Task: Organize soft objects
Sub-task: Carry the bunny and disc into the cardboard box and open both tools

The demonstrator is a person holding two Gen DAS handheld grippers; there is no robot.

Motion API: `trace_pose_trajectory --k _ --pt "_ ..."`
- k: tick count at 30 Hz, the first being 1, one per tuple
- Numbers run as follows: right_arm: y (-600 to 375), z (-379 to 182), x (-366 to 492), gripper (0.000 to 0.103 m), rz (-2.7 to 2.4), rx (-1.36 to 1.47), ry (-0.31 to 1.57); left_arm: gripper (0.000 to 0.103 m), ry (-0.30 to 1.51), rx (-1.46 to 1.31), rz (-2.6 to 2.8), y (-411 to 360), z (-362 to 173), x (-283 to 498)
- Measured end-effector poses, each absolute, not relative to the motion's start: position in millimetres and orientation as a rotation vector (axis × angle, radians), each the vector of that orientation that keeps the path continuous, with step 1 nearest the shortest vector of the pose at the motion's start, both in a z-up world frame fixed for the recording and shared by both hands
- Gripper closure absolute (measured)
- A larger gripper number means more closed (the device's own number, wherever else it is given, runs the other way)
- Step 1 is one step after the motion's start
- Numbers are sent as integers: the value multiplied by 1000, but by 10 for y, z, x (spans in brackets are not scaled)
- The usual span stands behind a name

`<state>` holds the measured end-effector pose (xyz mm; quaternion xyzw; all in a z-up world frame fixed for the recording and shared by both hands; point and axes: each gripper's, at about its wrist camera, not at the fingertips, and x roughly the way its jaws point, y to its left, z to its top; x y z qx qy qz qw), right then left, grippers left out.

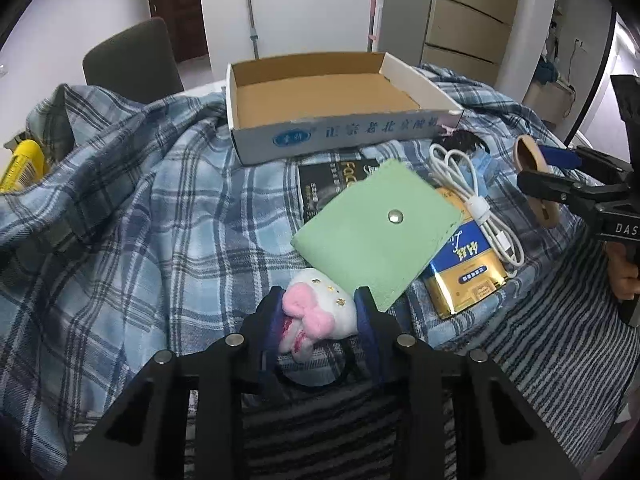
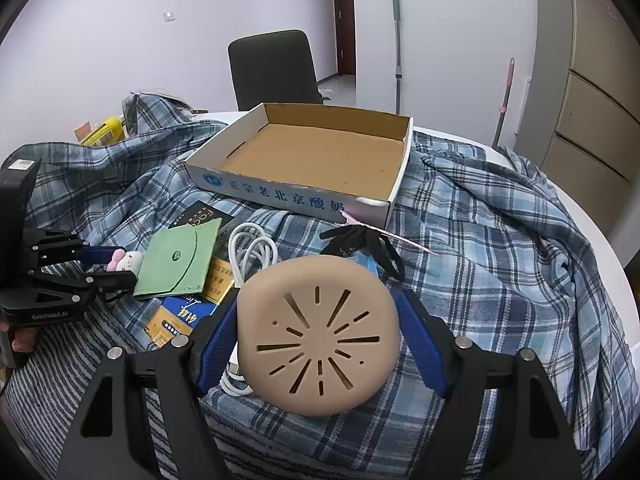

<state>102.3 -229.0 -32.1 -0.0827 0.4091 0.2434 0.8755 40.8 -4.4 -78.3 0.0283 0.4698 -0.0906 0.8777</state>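
Two black handheld tools with blue finger pads.
Left tool (image 1: pixel 320 312), right tool (image 2: pixel 320 344): silver round screws, white lettering, seemingly brand names.

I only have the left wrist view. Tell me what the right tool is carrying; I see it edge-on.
Observer: A tan round slotted disc, pinched at its sides by the right tool.
Operator: Report the cardboard box's far-left inner wall; mine hides it.
Observer: The cardboard box shows a long slot cut low in that wall.
Operator: Describe the black item by the white cable.
Observer: A black looped hair tie with a thin pink stick lying across it.
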Motion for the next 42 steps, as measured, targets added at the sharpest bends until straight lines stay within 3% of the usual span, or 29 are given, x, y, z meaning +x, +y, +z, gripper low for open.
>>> trace_pose_trajectory --k 12,23,32,42 --pt "-2267 -160 919 27 523 -167 759 68 818 42 -142 -13 -421 162" --pt "-2264 693 722 27 464 -104 491 68 534 56 -105 -147 346 77" --pt "-2052 1263 1083 27 410 -64 350 68 335 14 -85 -160 933 496" --pt "-1930 1086 1753 26 352 -37 395 68 266 -45 -34 -163 1045 1127"
